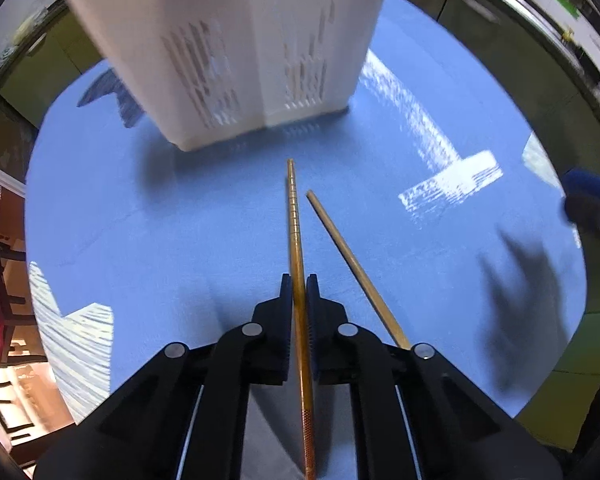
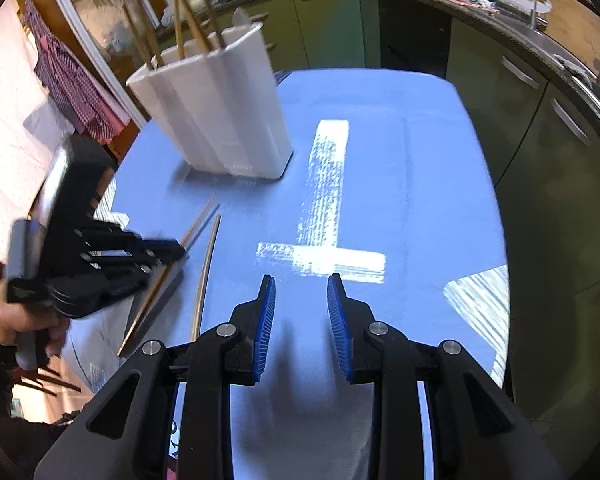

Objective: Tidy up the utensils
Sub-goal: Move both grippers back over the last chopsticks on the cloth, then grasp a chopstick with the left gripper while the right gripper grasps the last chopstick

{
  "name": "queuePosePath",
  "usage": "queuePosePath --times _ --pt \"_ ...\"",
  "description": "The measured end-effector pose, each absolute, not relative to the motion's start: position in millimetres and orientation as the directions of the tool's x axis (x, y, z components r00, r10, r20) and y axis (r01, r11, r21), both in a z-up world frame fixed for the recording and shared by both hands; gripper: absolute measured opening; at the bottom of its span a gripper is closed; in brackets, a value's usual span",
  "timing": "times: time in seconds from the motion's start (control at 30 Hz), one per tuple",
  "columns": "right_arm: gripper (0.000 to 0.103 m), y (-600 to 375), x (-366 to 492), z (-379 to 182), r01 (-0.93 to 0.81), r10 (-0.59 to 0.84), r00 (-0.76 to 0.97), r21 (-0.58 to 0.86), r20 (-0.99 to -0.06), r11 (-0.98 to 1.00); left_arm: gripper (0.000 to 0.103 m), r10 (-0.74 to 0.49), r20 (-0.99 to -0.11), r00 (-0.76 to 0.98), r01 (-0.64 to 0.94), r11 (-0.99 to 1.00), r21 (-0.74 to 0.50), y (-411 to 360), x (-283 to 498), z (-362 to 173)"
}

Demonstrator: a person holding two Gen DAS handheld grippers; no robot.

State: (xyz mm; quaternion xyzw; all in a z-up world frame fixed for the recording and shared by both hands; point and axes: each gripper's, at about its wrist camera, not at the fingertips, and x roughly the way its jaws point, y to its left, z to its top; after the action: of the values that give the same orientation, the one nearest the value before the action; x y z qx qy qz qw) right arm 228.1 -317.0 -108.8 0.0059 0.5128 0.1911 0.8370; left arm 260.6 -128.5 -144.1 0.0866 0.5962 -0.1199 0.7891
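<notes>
My left gripper (image 1: 299, 282) is shut on a brown chopstick (image 1: 295, 224) that points toward the white utensil holder (image 1: 236, 52). A second, plainer chopstick (image 1: 352, 264) lies on the blue table just right of it. In the right wrist view the left gripper (image 2: 180, 250) is at the left, holding its chopstick (image 2: 198, 224) low over the table, with the other chopstick (image 2: 206, 268) beside it. The white holder (image 2: 216, 112) stands at the back left with several chopsticks (image 2: 188, 20) upright in it. My right gripper (image 2: 301, 284) is open and empty above the table.
The blue round table (image 2: 420, 184) has bright light patches across it. Green kitchen cabinets (image 2: 540, 128) and a counter curve around the far and right sides. A checkered cloth (image 2: 72, 76) hangs at the left. The right gripper shows blurred at the left wrist view's right edge (image 1: 592, 200).
</notes>
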Motion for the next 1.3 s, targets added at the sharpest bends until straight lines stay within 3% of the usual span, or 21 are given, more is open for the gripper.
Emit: queuePosePath --times 0.43,1.03,1.3 --pt "0.028 -228 246 -145 -0.440 0.316 0.204 0.201 -0.927 0.875 0.007 -0.176 -0.871 0.459 0.276 0.960 -0.048 -73 214 -52" --pt "0.026 -153 282 -180 -0.465 0.153 0.134 0.074 -0.979 0.882 0.007 -0.188 -0.816 0.546 0.263 0.964 -0.046 -31 181 -28" --pt "0.012 -149 285 -183 -0.455 0.113 0.129 0.042 -0.985 0.889 0.007 -0.189 -0.811 0.553 0.266 0.963 -0.043 -31 178 -27"
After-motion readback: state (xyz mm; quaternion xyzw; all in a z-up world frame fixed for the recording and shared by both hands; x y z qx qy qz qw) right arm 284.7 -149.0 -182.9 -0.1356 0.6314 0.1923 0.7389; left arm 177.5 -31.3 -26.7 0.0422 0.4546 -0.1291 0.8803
